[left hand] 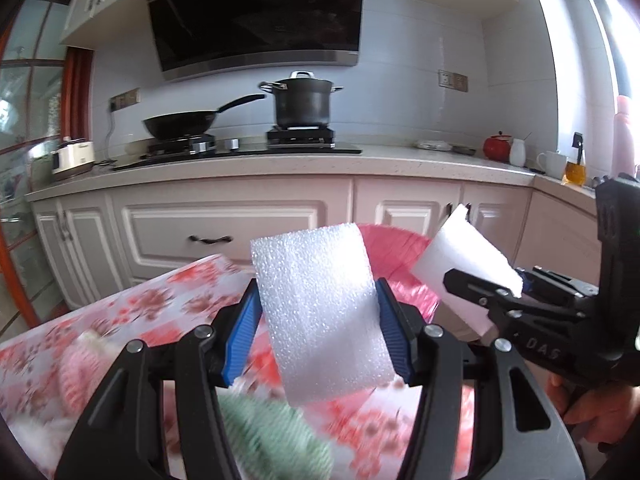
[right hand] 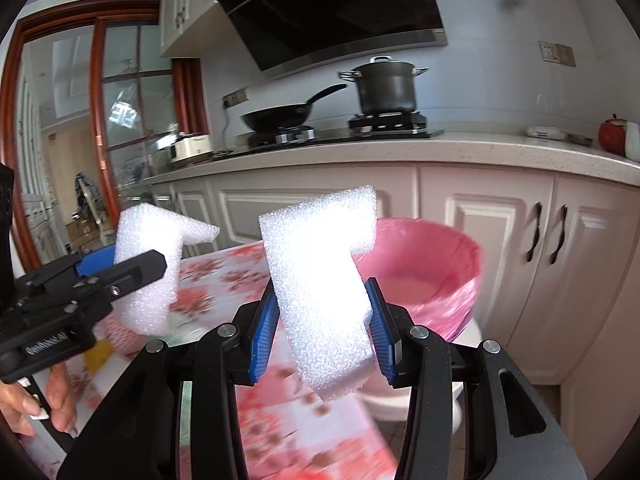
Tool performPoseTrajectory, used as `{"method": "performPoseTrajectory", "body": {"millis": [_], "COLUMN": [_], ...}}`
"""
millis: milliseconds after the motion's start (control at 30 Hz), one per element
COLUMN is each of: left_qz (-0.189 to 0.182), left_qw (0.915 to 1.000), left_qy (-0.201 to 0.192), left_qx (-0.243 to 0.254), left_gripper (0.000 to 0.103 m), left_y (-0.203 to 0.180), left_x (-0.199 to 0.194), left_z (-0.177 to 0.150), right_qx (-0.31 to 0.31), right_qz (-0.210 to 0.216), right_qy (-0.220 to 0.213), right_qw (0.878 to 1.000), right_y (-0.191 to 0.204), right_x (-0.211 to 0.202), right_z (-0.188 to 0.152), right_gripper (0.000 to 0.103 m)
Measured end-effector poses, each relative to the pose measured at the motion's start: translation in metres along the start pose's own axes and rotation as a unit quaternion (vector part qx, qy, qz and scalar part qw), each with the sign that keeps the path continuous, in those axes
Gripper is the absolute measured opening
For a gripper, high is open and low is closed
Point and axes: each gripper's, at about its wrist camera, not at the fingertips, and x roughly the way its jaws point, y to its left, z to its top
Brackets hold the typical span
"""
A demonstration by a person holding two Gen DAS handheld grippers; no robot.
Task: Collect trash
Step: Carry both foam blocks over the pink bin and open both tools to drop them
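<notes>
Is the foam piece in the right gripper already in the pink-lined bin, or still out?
Still out. The foam piece is clamped in the right gripper, held up in front of the pink-lined bin, not inside it.

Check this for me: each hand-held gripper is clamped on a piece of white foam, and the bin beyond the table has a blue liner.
One detail is off: the bin's liner is pink, not blue, as the right wrist view shows. The rest stands: the left hand-held gripper is clamped on one white foam piece, and the right hand-held gripper on the other foam piece, with the bin beyond the table.
</notes>
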Motion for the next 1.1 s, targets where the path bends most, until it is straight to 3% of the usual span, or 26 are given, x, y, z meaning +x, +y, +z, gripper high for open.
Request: {"method": "performPoseTrajectory", "body": {"millis": [200,433,600,633,667,767,933,1100], "left_qz": [-0.036,-0.051,-0.073,-0.073,-0.067,-0.061,-0.052,-0.026], "left_qw": [0.9994,0.9985,0.9962,0.9959,0.9962,0.9965,0.9975,0.9987], "left_qy": [0.002,0.02,0.044,0.049,0.051,0.054,0.043,0.023], "left_qx": [0.0,0.005,-0.017,-0.021,-0.021,-0.019,-0.021,-0.038], "left_gripper": [0.055,0.055,0.057,0.059,0.064,0.067,0.072,0.089], "left_y": [-0.007,-0.013,-0.012,-0.012,-0.012,-0.011,-0.004,0.008], "left_x": [0.055,0.134,0.191,0.199,0.205,0.215,0.196,0.153], "left_z": [0.036,0.069,0.084,0.085,0.086,0.088,0.084,0.077], "right_qx": [0.012,0.03,0.038,0.033,0.031,0.039,0.043,0.042], "right_qz": [-0.017,-0.034,-0.025,-0.029,-0.031,-0.027,-0.032,-0.034], "right_qy": [0.002,0.017,0.028,0.031,0.03,0.023,0.004,-0.008], "right_qw": [1.0,0.999,0.999,0.999,0.999,0.999,0.999,0.999], "right_y": [-0.043,-0.09,-0.111,-0.114,-0.116,-0.121,-0.122,-0.11], "right_x": [0.034,0.084,0.114,0.119,0.122,0.119,0.095,0.061], "right_z": [0.021,0.038,0.047,0.049,0.05,0.05,0.05,0.051], "right_gripper": [0.042,0.042,0.044,0.046,0.056,0.072,0.072,0.072]}}
